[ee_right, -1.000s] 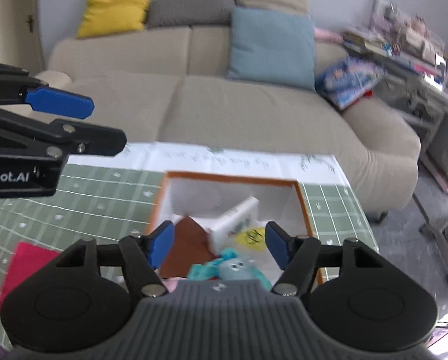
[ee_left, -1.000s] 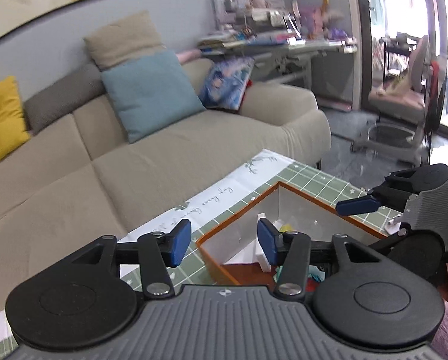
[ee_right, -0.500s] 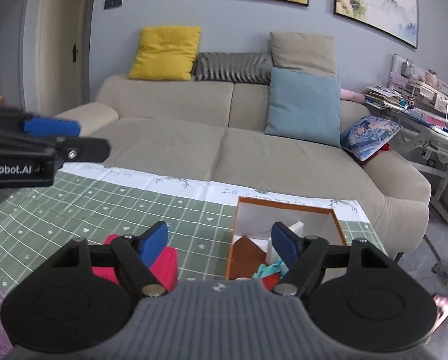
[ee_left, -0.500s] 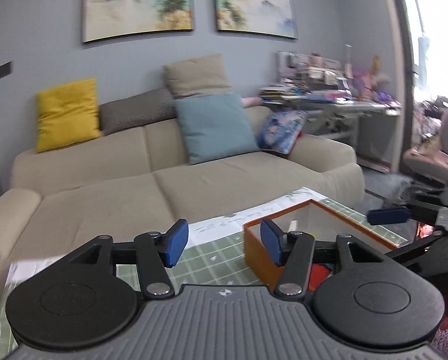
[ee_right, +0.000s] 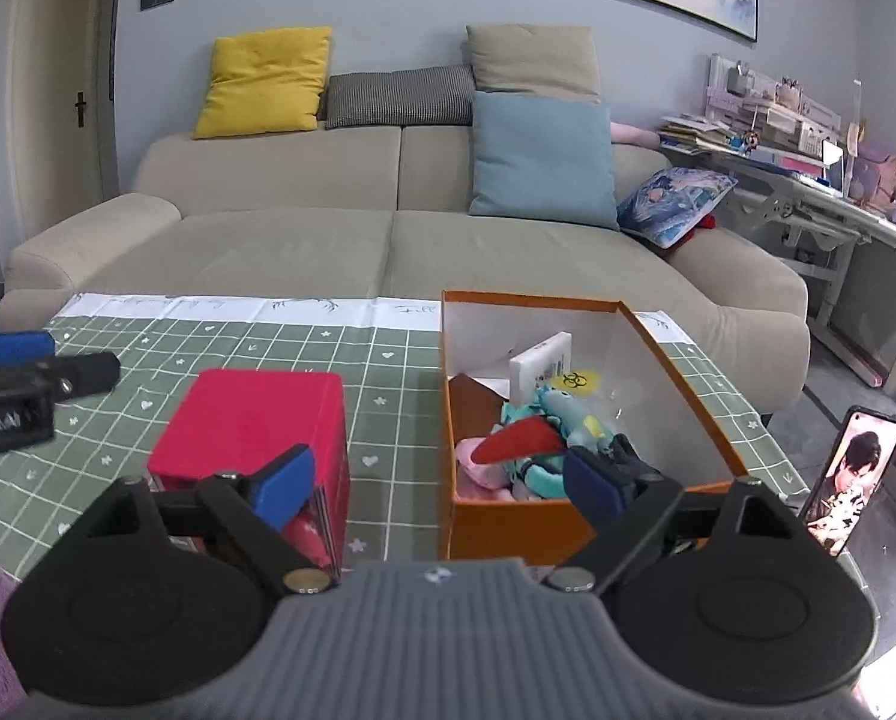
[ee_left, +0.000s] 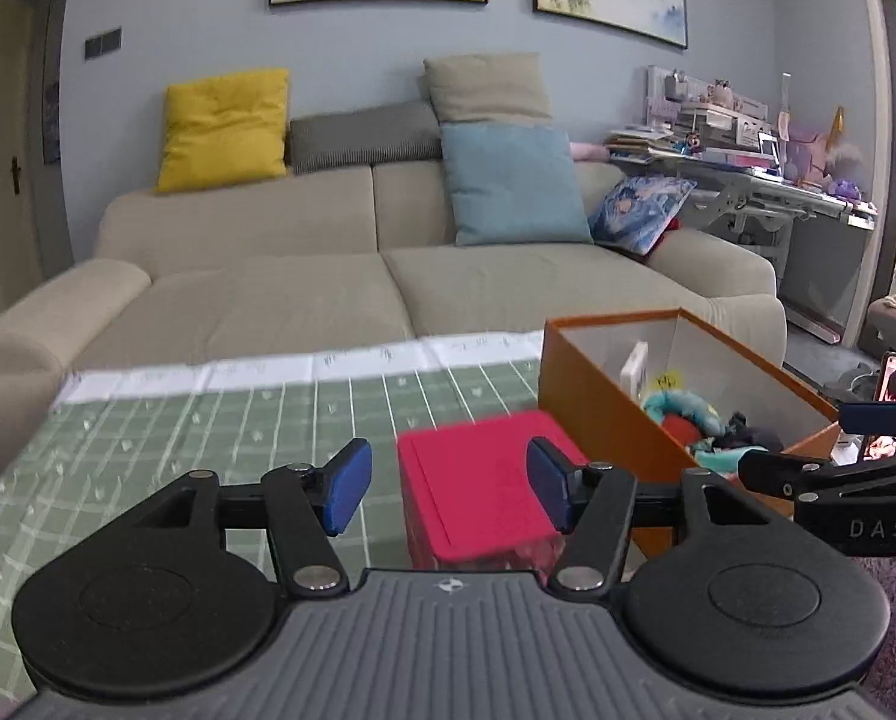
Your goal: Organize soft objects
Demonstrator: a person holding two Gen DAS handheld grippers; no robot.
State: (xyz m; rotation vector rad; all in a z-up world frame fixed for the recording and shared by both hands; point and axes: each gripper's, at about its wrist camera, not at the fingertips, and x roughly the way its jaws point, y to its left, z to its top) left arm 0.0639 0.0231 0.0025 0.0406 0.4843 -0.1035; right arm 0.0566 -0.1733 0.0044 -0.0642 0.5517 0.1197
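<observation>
The soft toys (ee_right: 532, 444) lie heaped in an orange box (ee_right: 490, 519) with white inner walls: a teal plush, a red curved piece, something pink beneath, and a dark bundle at the near end. A white carton (ee_right: 541, 365) leans at the far end of the box beside a yellow sticker. The box stands on a green checked tablecloth (ee_right: 387, 372), with a red box (ee_right: 249, 420) just to its left, a strip of cloth between them.

My right gripper (ee_right: 438, 483) hangs above the near edge of the table, fingers spread wide and holding nothing; the toys sit just ahead of my right fingertip, the red box behind my left one. My left gripper (ee_left: 448, 486) is likewise spread and empty, with the red box (ee_left: 484, 480) straight ahead between its fingertips and the orange box (ee_left: 598, 420) off to its right.

The pink toy is mostly buried, and I cannot make out what the dark bundle is. A phone (ee_right: 853, 480) stands upright to the right of the box.
</observation>
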